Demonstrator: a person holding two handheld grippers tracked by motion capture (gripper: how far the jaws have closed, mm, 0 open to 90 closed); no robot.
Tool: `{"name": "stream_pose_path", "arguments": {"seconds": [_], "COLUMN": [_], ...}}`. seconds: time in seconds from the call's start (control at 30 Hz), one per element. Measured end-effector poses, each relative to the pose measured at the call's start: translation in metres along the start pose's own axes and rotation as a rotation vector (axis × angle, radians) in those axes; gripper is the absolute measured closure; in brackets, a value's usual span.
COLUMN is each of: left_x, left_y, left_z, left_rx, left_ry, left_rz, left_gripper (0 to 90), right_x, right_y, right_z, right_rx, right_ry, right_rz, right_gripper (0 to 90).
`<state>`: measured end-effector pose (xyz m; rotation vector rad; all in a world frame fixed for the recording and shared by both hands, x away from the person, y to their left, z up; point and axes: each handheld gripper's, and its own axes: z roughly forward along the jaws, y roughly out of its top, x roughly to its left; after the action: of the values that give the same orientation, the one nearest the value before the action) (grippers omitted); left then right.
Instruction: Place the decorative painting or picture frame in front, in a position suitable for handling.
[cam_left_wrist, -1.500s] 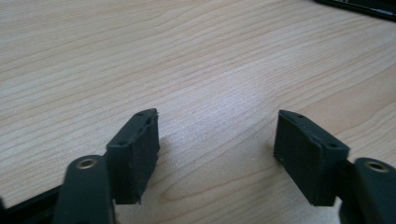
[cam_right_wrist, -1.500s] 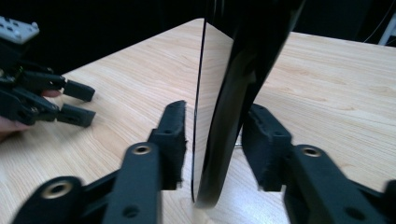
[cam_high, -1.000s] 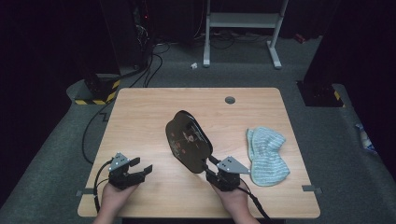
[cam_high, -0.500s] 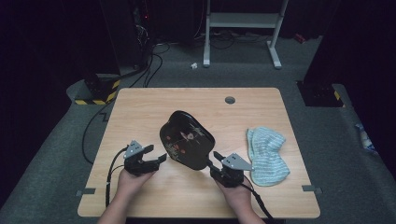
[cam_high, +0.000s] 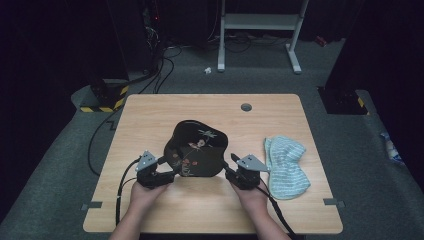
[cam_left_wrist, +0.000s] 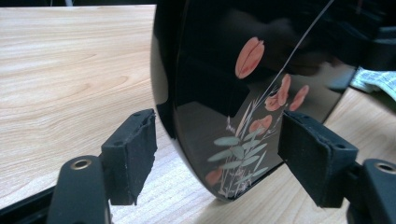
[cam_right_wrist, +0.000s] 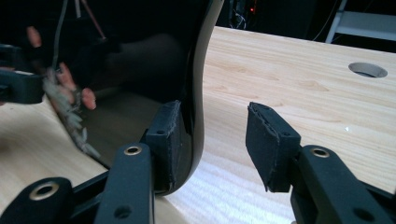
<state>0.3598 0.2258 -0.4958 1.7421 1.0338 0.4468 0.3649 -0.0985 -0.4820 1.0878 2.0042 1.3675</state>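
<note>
A black lacquer tray (cam_high: 197, 147) painted with pink flowers and green leaves stands tilted at the middle of the wooden table (cam_high: 150, 115), its near edge down by the tabletop. My left gripper (cam_high: 167, 167) is open at the tray's near left rim. In the left gripper view the tray (cam_left_wrist: 233, 93) rim lies between the wide-apart pads of that gripper (cam_left_wrist: 217, 158). My right gripper (cam_high: 227, 167) is at the near right rim. In the right gripper view one pad (cam_right_wrist: 166, 135) of that gripper (cam_right_wrist: 215, 140) touches the tray (cam_right_wrist: 140, 60) and the other stands off the rim.
A pale blue striped cloth (cam_high: 285, 165) lies crumpled on the table's right side, just beyond my right gripper. A round cable hole (cam_high: 246, 107) sits near the far edge. Dark floor, cables and a white stand frame (cam_high: 260, 30) lie behind the table.
The left gripper has moved right and forward to the tray's rim. The tray, held up steeply by the right gripper before, has swung lower and leftward, facing up more.
</note>
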Motion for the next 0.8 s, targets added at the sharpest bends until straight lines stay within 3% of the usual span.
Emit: {"name": "stream_pose_path", "arguments": {"seconds": [0.27,0.6,0.8], "left_x": [-0.007,-0.018,-0.025], "left_y": [-0.002,-0.005,-0.006], "left_z": [-0.010,-0.022,-0.026], "left_rx": [-0.032,-0.038,-0.050], "left_ry": [-0.012,-0.031,-0.038], "left_rz": [0.011,0.044,0.050], "left_gripper": [33.9,39.9,43.0], "right_x": [0.000,0.001,0.002], "right_y": [0.007,0.015,0.016], "right_z": [0.020,0.043,0.046], "right_rx": [0.016,0.026,0.036], "right_ry": [-0.010,-0.028,-0.031], "right_rz": [0.005,0.008,-0.005], "right_gripper": [54.2,54.3,53.6]}}
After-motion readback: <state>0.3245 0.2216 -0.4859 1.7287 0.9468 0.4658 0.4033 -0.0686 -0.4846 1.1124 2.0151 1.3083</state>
